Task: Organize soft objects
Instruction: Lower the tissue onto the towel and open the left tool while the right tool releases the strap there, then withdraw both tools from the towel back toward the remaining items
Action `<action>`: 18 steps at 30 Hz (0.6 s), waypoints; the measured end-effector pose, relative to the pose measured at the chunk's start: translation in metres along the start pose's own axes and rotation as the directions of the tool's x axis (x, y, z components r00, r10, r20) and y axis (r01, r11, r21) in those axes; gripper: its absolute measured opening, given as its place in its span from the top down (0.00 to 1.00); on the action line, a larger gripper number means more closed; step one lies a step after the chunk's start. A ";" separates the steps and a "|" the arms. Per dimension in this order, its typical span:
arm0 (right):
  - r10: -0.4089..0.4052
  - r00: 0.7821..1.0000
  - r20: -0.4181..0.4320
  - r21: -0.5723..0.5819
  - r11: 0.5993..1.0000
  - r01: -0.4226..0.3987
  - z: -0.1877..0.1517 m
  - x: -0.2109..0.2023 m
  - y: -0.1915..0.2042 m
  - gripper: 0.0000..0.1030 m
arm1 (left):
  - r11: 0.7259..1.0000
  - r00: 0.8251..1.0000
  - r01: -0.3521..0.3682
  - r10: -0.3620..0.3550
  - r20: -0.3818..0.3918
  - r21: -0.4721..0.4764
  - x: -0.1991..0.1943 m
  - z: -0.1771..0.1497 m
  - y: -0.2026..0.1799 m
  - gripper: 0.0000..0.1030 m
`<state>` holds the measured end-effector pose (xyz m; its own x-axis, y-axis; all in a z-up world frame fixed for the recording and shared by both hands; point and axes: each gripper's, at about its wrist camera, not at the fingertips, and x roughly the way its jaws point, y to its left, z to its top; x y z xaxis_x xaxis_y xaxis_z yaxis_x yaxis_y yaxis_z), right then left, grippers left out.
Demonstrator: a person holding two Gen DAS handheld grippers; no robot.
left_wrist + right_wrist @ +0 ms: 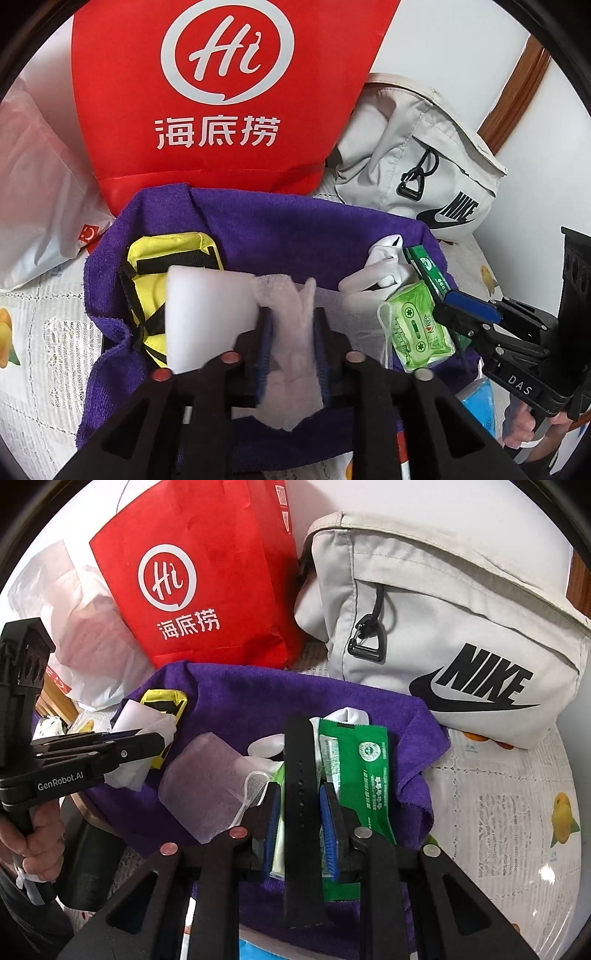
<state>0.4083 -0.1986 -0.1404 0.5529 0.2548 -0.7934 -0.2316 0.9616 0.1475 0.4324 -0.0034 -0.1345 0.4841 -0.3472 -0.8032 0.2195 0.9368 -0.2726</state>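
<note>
A purple towel (280,229) lies spread on the table, also in the right wrist view (251,698). My left gripper (292,314) is shut on a thin white gauze cloth (291,332), next to a white foam block (210,314) and a yellow pouch (162,254). My right gripper (298,797) is shut on a black strap (300,775), beside a green packet (360,775). A green tissue pack (417,325), a white sock (384,266) and a white mesh bag (207,771) also lie on the towel.
A red paper bag (207,92) stands behind the towel, a grey Nike bag (443,627) to its right, a white plastic bag (33,192) to its left. A lace tablecloth with fruit prints (509,812) covers the table. A blue pack (480,402) lies at the near right.
</note>
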 end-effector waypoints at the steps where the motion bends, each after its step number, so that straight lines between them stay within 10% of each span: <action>1: 0.004 1.000 0.004 0.003 1.000 -0.004 -0.001 -0.001 0.000 0.68 | 1.000 1.000 0.004 -0.004 0.000 0.003 0.000 0.000 -0.001 0.70; 18: -0.008 0.998 0.067 -0.005 1.000 0.009 -0.016 -0.056 0.012 0.63 | 0.999 0.998 -0.037 0.035 0.057 0.032 -0.056 -0.020 -0.012 0.58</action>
<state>0.3616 -0.2025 -0.1038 0.6071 0.2530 -0.7532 -0.2310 0.9632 0.1373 0.3858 0.0060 -0.0970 0.5389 -0.3159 -0.7809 0.2284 0.9471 -0.2255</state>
